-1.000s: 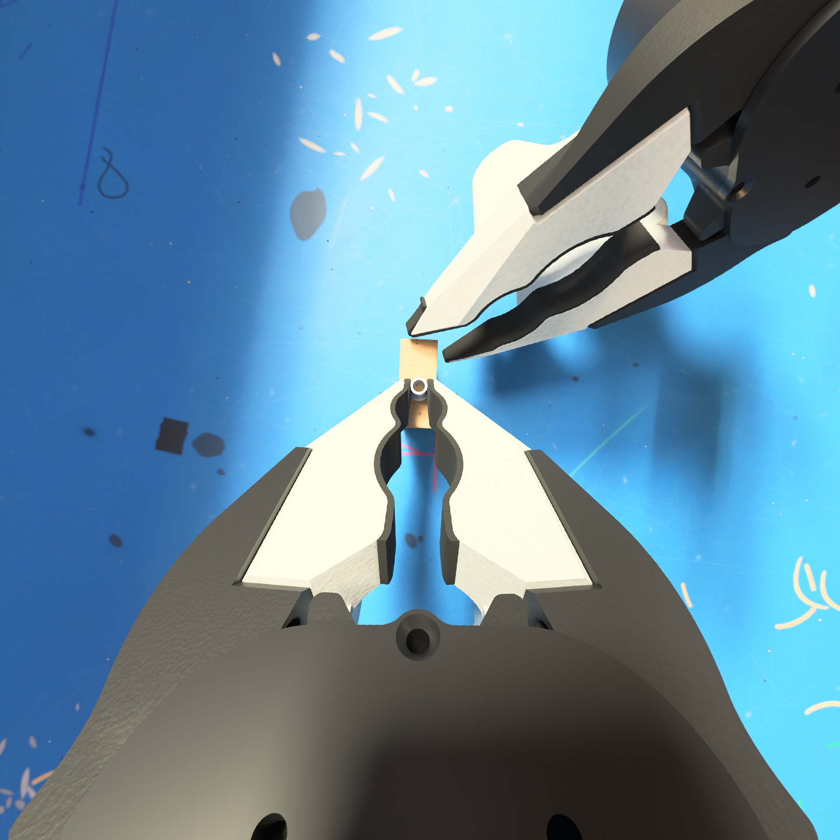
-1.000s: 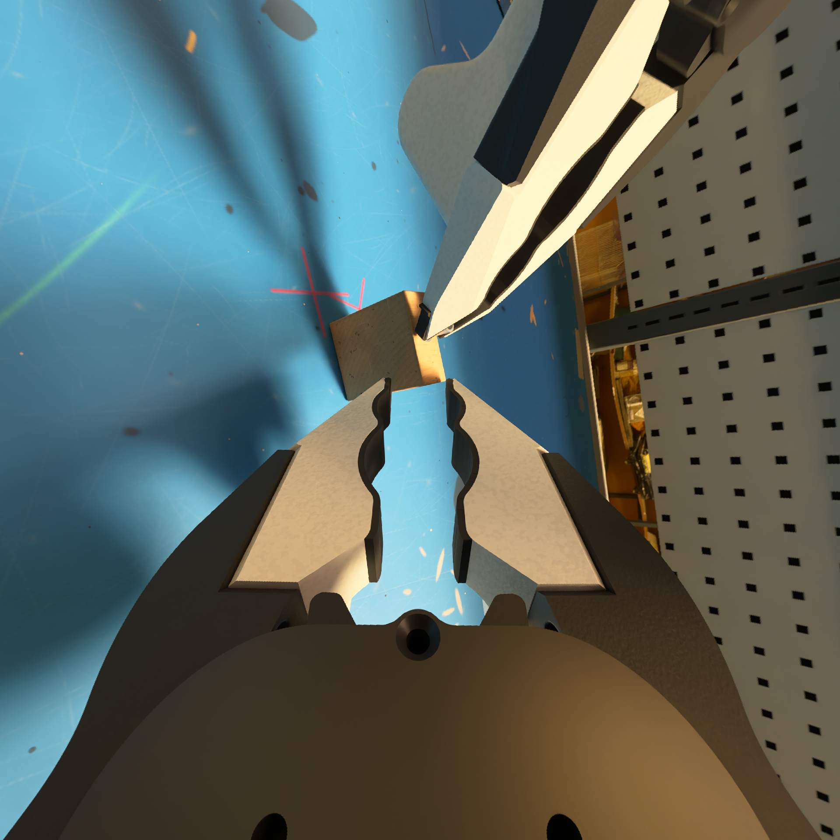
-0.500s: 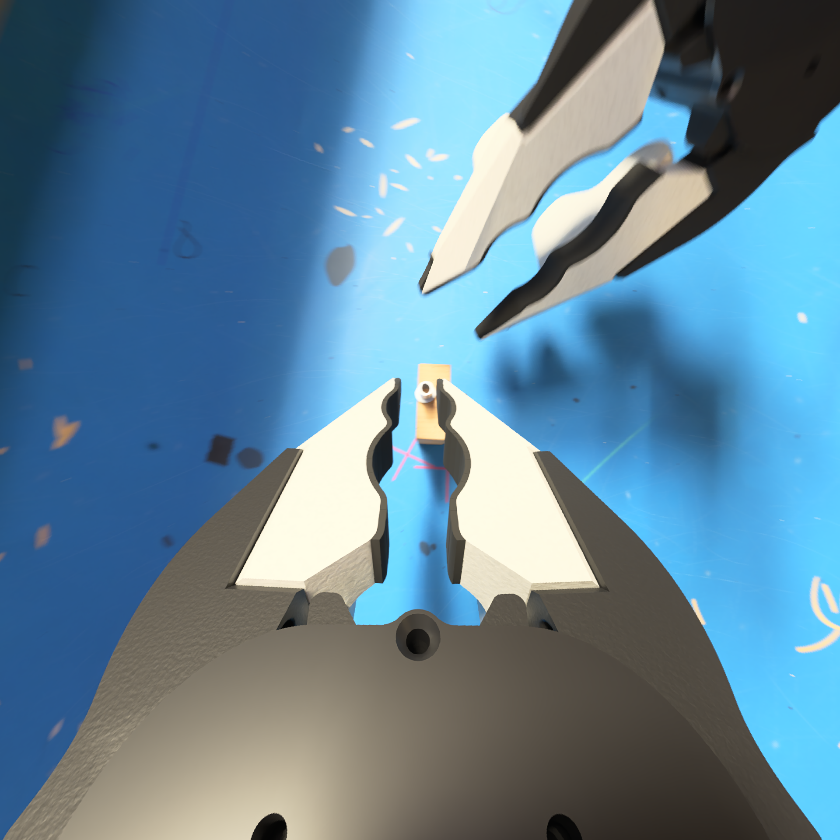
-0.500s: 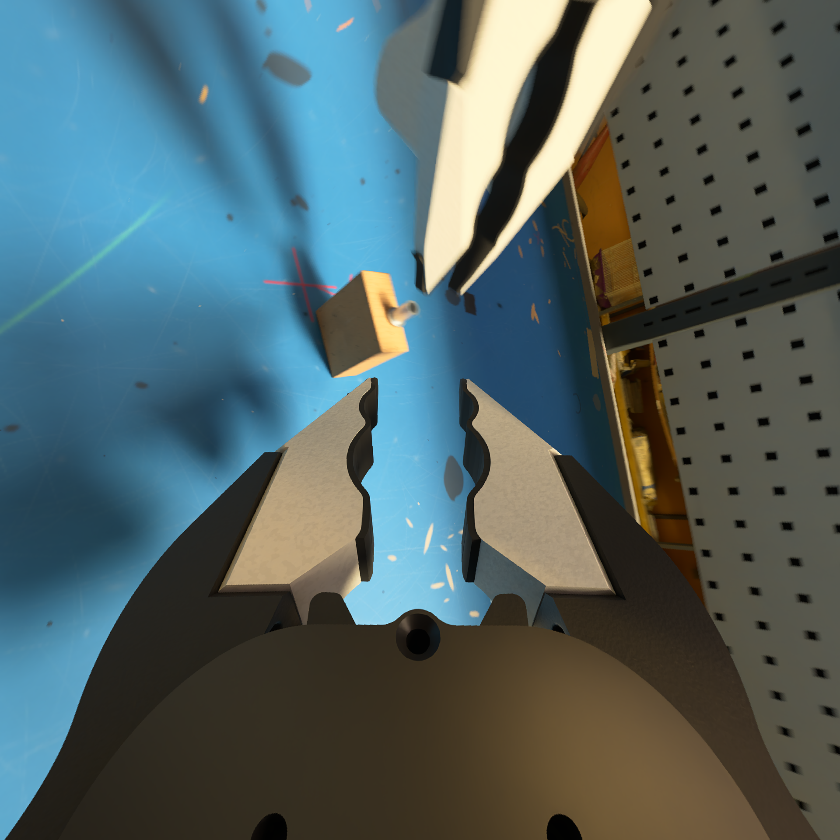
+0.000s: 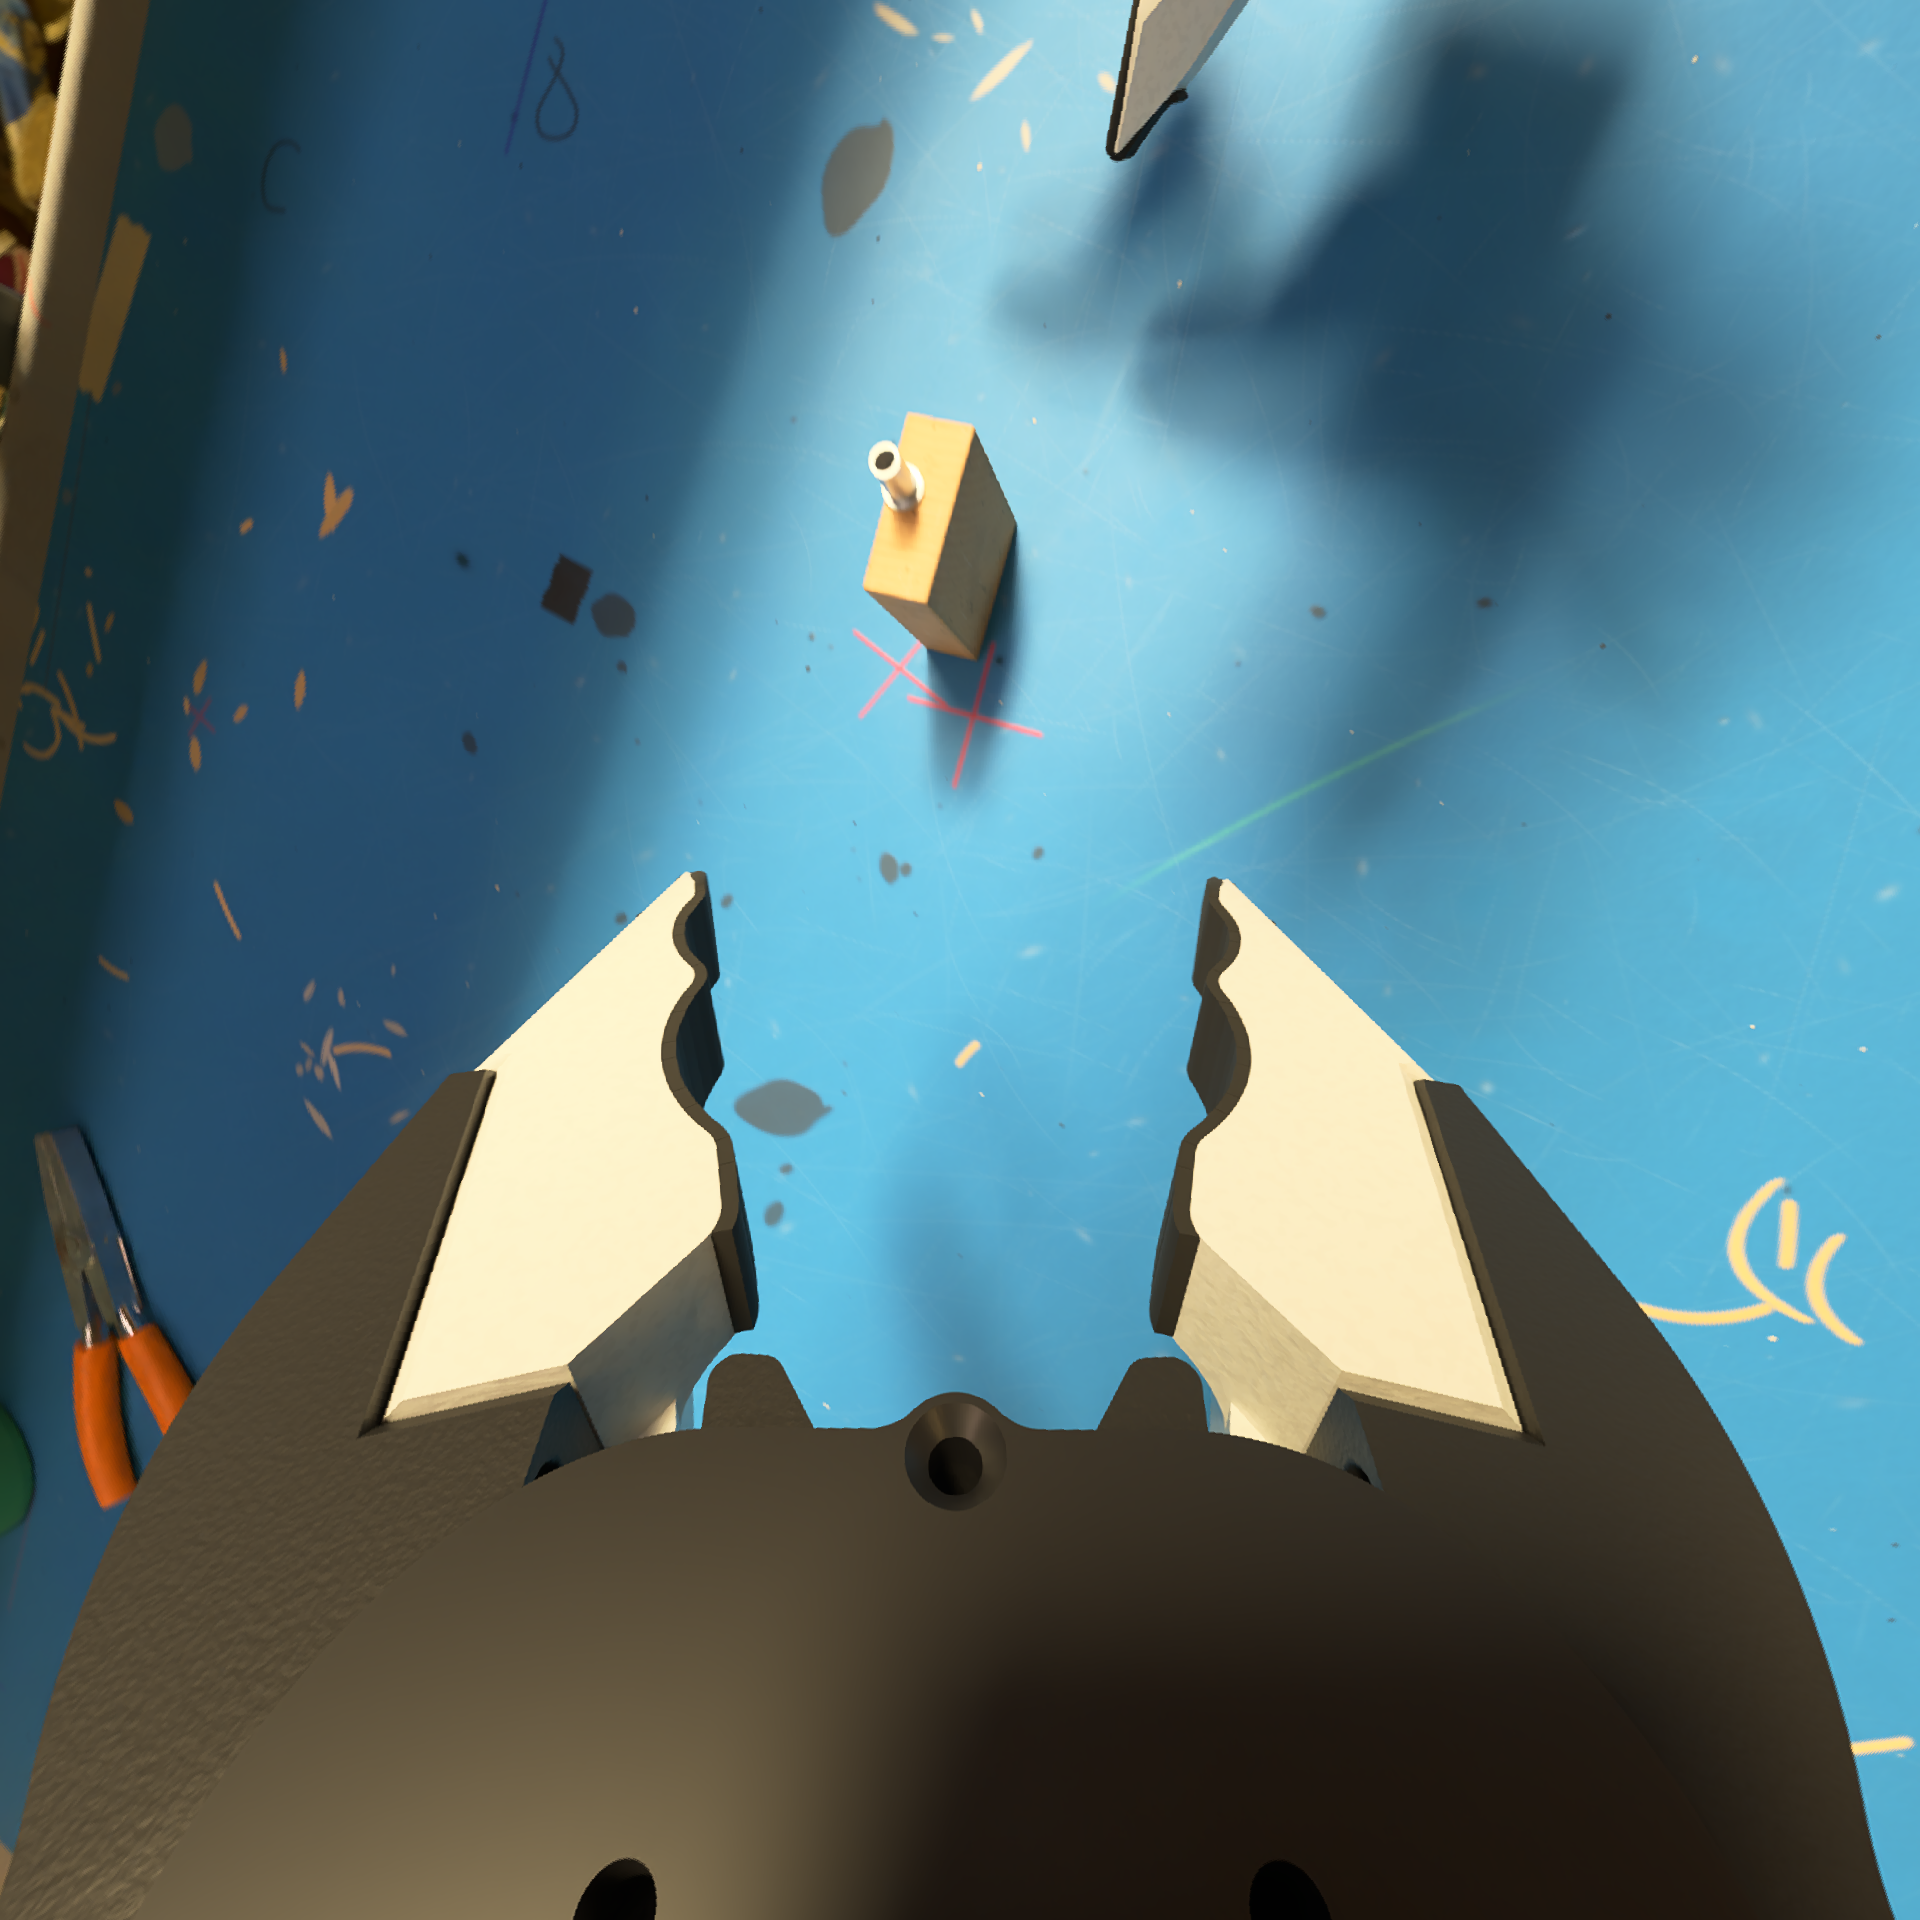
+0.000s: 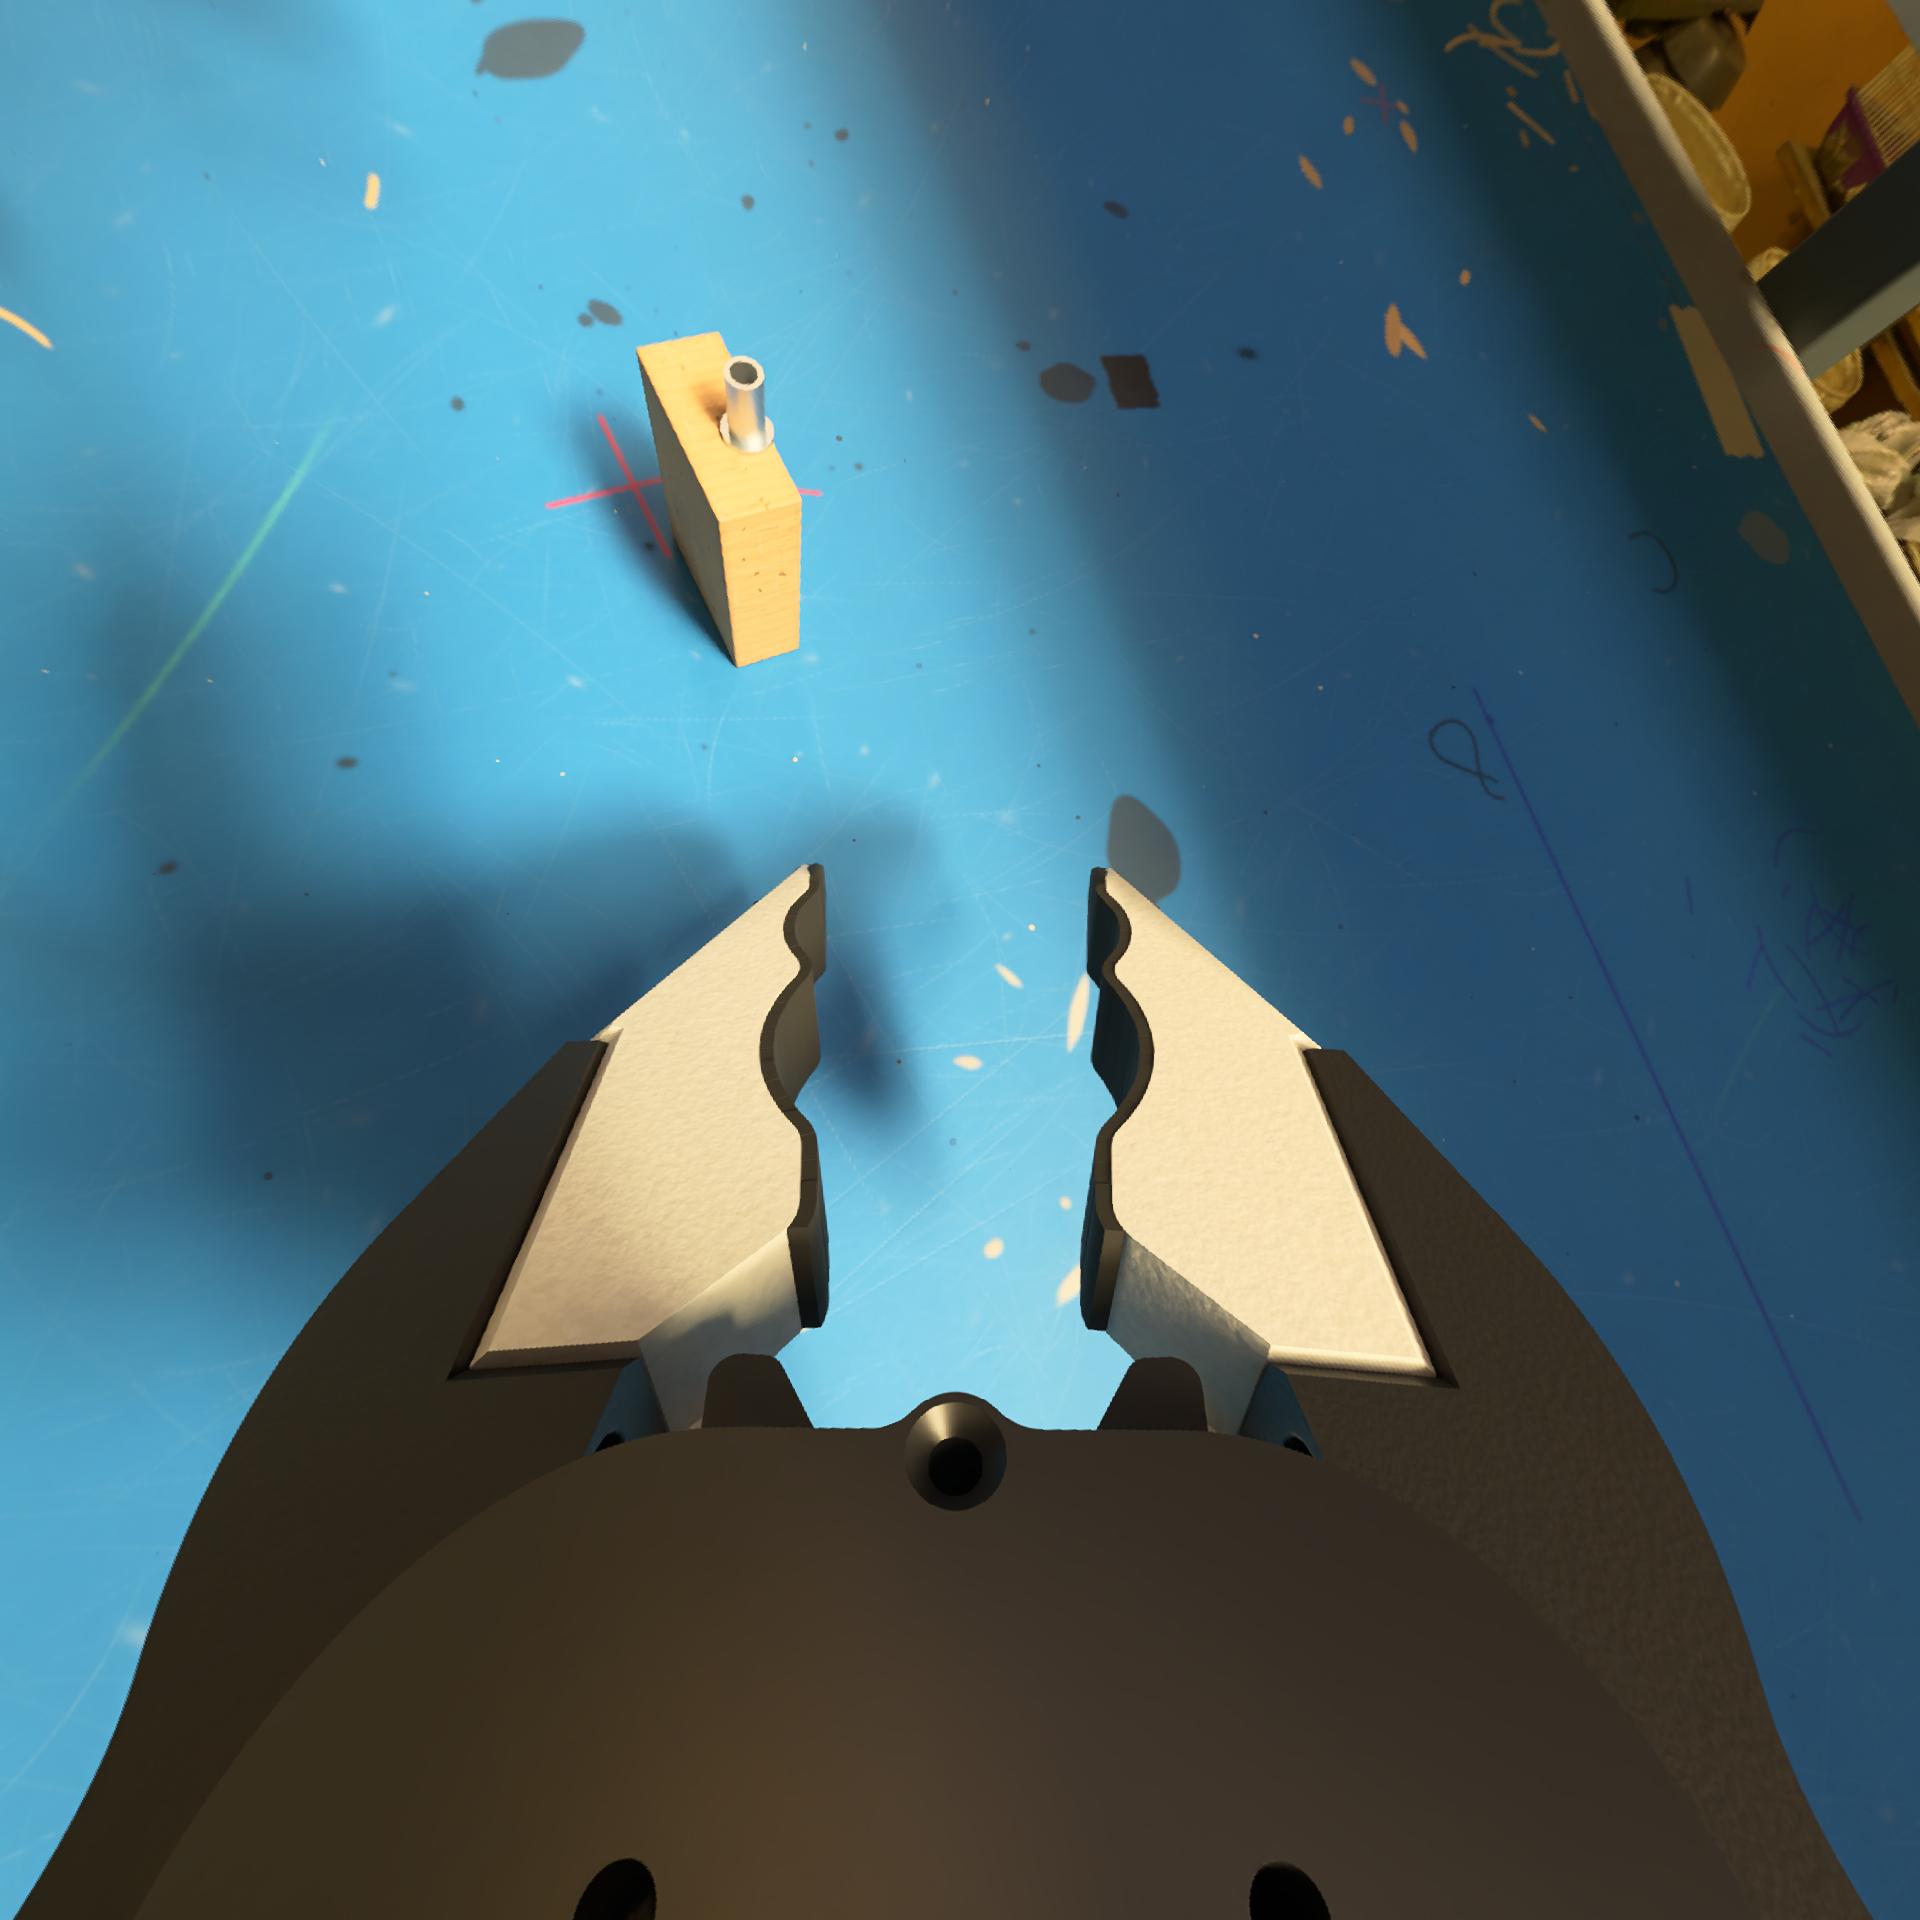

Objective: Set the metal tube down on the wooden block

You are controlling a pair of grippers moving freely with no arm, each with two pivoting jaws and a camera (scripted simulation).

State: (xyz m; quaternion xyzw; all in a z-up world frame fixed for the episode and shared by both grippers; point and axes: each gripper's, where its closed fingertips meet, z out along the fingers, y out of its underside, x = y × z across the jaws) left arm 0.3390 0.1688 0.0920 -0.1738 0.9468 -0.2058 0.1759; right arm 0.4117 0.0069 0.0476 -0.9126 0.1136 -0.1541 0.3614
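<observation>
- The desk (image 5: pixel 1455 935) was a scuffed blue worktop flecked with paint; its left edge showed in my left wrist view, with orange-handled pliers (image 5: pixel 104 1340) lying near it.
- Half a second before, my left gripper (image 5: pixel 956 914) sat right at the wooden block (image 5: pixel 940 540); now it had backed well off, jaws spread wide and empty.
- My right gripper (image 6: pixel 956 894) had also retreated, released, holding nothing.
- The metal tube (image 6: pixel 746 405) stood upright on the block's top, mid-desk beside pink crosses (image 5: pixel 940 701). I judged the placing done.
- No containers on the desk.
</observation>
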